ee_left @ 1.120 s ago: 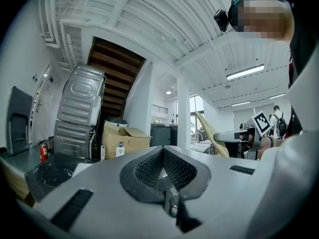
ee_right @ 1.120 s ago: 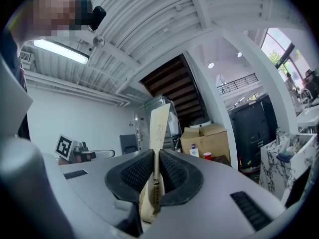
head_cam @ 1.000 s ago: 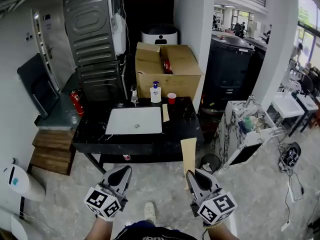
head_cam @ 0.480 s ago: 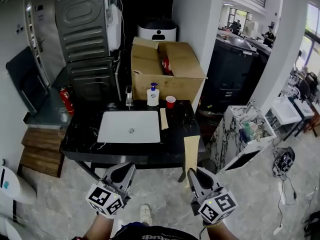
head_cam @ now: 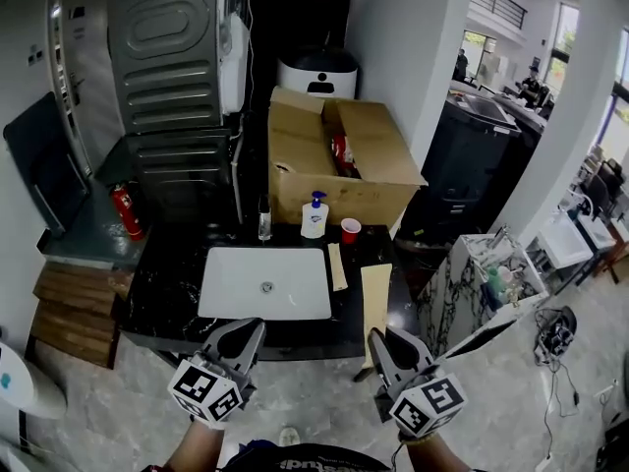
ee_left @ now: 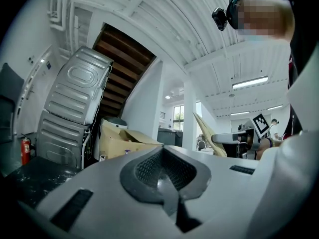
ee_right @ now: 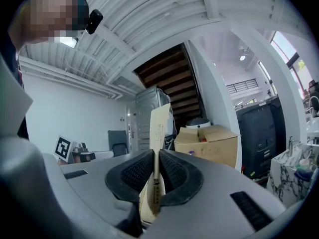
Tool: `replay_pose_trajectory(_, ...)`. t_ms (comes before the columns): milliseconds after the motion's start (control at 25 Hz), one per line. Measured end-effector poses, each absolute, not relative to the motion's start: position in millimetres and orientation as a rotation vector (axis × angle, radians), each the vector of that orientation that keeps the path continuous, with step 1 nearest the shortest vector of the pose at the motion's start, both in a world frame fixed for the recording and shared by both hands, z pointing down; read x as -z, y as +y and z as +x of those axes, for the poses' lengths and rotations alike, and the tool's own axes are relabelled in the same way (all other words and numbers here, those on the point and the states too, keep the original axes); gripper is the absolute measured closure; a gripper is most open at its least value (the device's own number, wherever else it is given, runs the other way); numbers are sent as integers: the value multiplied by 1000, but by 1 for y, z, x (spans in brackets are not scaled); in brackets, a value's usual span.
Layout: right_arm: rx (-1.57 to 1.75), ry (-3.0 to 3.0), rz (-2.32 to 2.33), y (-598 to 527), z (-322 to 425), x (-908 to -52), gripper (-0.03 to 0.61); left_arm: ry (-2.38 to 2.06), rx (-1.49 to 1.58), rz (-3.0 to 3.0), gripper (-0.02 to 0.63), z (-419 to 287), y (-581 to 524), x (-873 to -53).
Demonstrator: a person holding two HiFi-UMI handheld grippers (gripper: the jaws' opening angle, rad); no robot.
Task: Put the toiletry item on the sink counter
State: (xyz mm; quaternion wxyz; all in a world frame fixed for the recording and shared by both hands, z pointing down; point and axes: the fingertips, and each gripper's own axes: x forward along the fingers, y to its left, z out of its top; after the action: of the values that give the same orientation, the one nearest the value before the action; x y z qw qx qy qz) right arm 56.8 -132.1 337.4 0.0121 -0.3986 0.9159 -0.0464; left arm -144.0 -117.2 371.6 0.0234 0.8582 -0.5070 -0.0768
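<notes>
A black sink counter [head_cam: 167, 293] with a white basin [head_cam: 265, 283] lies just ahead of both grippers. My right gripper [head_cam: 377, 338] is shut on a flat tan packet [head_cam: 373, 298], which sticks up from the jaws over the counter's right end. In the right gripper view the packet [ee_right: 159, 128] stands on edge, pinched between the pads of that gripper [ee_right: 156, 171]. My left gripper [head_cam: 243, 334] hovers before the counter's front edge, shut with nothing in it; its pads meet in the left gripper view [ee_left: 167, 171].
At the counter's back stand a faucet [head_cam: 264, 219], a soap dispenser [head_cam: 314, 214] and a red cup [head_cam: 350, 230]; a second tan packet [head_cam: 337, 265] lies right of the basin. An open cardboard box [head_cam: 339, 165] sits behind. A marble cabinet [head_cam: 482, 283] stands to the right.
The counter has come nearer and now lies right in front of the grippers. Both grippers keep their pose, the right one still gripping the packet.
</notes>
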Motion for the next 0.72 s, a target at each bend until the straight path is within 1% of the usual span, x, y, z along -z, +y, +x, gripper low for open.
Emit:
replay_pose_trajectory(320,137,2852,-1292,-164,31,-335,509,-1539,261,2685,598,-166,-157,-373)
replay_pose_trajectory(720,182,2827,-1371,-219,55,-353,509,-1466,223,2707,598,-141,-217,-393)
